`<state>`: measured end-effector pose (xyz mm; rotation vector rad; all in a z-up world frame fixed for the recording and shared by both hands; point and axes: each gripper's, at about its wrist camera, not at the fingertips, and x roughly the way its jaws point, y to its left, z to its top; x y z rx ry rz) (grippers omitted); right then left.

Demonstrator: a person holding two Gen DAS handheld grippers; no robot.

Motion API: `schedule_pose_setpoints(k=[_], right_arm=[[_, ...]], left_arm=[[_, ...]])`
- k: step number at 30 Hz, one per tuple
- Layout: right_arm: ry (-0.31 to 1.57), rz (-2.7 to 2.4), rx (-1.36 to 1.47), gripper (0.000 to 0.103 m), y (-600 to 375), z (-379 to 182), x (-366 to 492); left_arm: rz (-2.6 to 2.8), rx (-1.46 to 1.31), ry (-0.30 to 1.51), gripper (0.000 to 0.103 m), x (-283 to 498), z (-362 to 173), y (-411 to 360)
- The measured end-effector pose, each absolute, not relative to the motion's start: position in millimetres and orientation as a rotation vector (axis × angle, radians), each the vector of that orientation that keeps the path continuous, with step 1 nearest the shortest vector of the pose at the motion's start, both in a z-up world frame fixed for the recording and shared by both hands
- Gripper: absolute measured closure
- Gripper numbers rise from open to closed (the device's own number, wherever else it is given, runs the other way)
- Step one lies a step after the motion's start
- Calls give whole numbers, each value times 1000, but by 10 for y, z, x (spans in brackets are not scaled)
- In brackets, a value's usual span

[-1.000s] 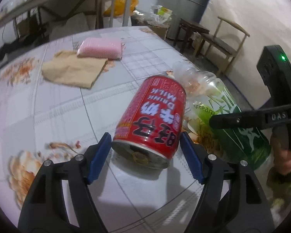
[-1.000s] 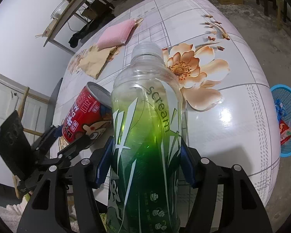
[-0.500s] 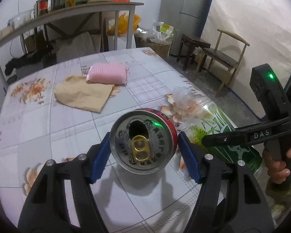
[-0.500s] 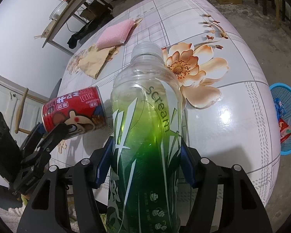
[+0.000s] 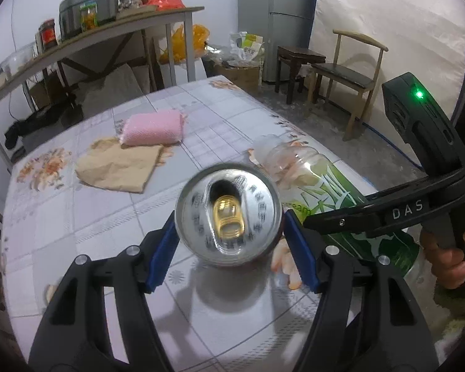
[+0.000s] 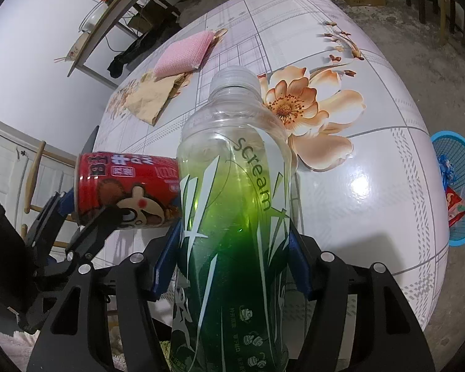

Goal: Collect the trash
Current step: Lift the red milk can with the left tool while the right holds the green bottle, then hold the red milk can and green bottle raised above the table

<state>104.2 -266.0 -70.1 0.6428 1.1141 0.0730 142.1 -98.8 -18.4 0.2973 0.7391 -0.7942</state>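
Note:
My left gripper is shut on a red drink can, held above the table with its opened silver top facing the camera. The can also shows in the right wrist view, lying sideways to the left of the bottle. My right gripper is shut on a clear green plastic bottle marked "Scream", cap pointing away. The bottle also shows in the left wrist view, to the right of the can. A blue trash basket stands on the floor past the table's right edge.
On the flowered tablecloth lie a pink sponge and a tan paper piece at the far side. A shelf with jars, a stool and a wooden chair stand beyond the table.
My left gripper has lifted the can off the table and tipped it until its top faces the camera. The right gripper and bottle have stayed put.

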Motion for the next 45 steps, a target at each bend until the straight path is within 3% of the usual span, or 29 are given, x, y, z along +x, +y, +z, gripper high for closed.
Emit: schedule_pose_setpoints(k=[13, 22, 23, 45], right_arm=[[1118, 75, 642, 42, -2651, -701, 1028], [1113, 71, 675, 42, -2686, -711, 1008], [1112, 68, 673, 42, -2694, -712, 998], [1144, 47, 693, 40, -2759, -692, 896]], left_arm=[[-819, 194, 819, 35, 1625, -307, -992], [-788, 198, 844, 35, 1726, -417, -1125], [-792, 189, 848, 39, 1730, -420, -1129], [-784, 227, 907, 38, 1605, -460, -1241]])
